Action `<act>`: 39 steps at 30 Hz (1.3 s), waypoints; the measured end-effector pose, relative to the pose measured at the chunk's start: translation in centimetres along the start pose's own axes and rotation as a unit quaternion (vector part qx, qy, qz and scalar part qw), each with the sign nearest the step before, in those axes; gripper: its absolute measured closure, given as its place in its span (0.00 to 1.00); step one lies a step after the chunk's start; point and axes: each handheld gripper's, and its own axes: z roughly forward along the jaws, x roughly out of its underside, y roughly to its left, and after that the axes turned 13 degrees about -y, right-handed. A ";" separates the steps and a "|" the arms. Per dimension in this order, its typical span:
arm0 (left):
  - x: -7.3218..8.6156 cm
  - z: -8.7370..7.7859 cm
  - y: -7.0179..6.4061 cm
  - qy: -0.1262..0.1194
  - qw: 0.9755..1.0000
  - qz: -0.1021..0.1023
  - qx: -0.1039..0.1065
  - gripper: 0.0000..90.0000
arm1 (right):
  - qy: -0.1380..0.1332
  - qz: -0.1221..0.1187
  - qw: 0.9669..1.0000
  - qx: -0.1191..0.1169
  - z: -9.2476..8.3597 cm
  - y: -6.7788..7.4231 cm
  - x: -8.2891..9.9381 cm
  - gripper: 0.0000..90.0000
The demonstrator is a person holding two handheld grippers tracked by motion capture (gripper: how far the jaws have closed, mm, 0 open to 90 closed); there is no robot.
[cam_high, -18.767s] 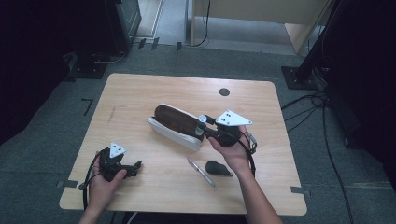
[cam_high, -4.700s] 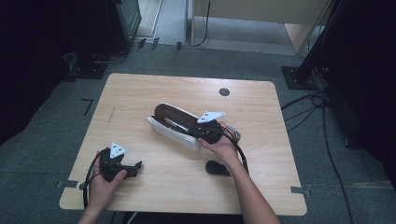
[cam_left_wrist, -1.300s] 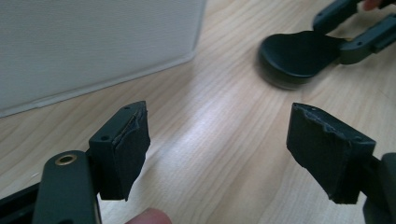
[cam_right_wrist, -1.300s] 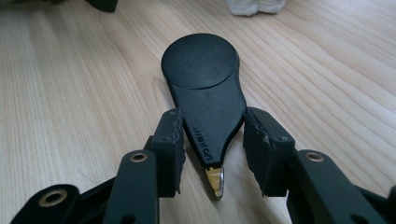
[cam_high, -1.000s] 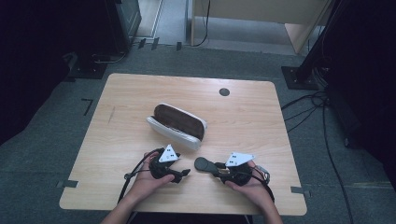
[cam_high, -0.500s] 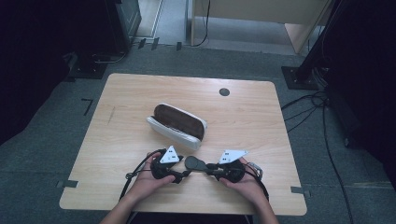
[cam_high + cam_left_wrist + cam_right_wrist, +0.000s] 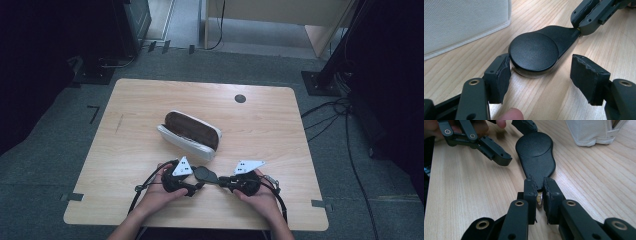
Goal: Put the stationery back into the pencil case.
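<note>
On the wooden table (image 7: 125, 100), at lower centre, the right gripper (image 7: 539, 187) is pinching the black magnifier's (image 7: 534, 51) tail to steady it; the left gripper (image 7: 540, 72), jaws part-open, is bracketing its round end, one pad touching.

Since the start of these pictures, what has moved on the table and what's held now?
The black tool went from the table's right front into the right gripper, shut on its narrow end, nearer the middle. The left gripper came over from the left front; its jaws have just been closing around the round end, one pad touching. The pouch stayed put.
</note>
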 end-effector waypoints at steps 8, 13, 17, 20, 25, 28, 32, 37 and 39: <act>0.1 -0.3 0.7 0.003 1.000 -0.013 -0.012 0.35 | 0.011 -0.021 1.000 0.012 -0.4 0.7 0.4 0.89; 0.0 -0.1 0.2 0.003 1.000 -0.003 -0.002 0.39 | 0.011 -0.031 0.999 0.025 -0.7 1.0 0.6 0.94; 0.0 0.0 0.1 0.004 1.000 0.001 -0.003 0.39 | 0.012 -0.039 0.999 0.022 -0.3 1.3 0.5 0.92; 0.0 0.0 0.1 0.005 1.000 0.003 -0.003 0.41 | 0.011 -0.040 0.999 0.023 0.0 1.5 0.4 0.90; 0.0 0.0 0.1 0.005 1.000 0.002 -0.005 0.41 | 0.010 -0.051 0.998 0.031 0.1 1.8 0.4 0.91; 0.0 0.0 0.1 0.005 1.000 0.002 -0.008 0.41 | 0.009 -0.063 0.997 0.036 0.2 2.1 0.4 0.91; 0.0 0.0 0.1 0.005 1.000 0.001 -0.008 0.40 | 0.008 -0.046 0.998 0.034 0.2 1.9 0.4 0.91; 0.0 0.0 0.1 0.005 1.000 0.001 -0.007 0.40 | 0.005 -0.024 0.999 0.030 0.2 1.6 0.3 0.91; 0.0 0.0 0.1 0.005 1.000 0.001 -0.008 0.40 | 0.005 -0.012 0.999 0.030 0.1 1.5 0.3 0.91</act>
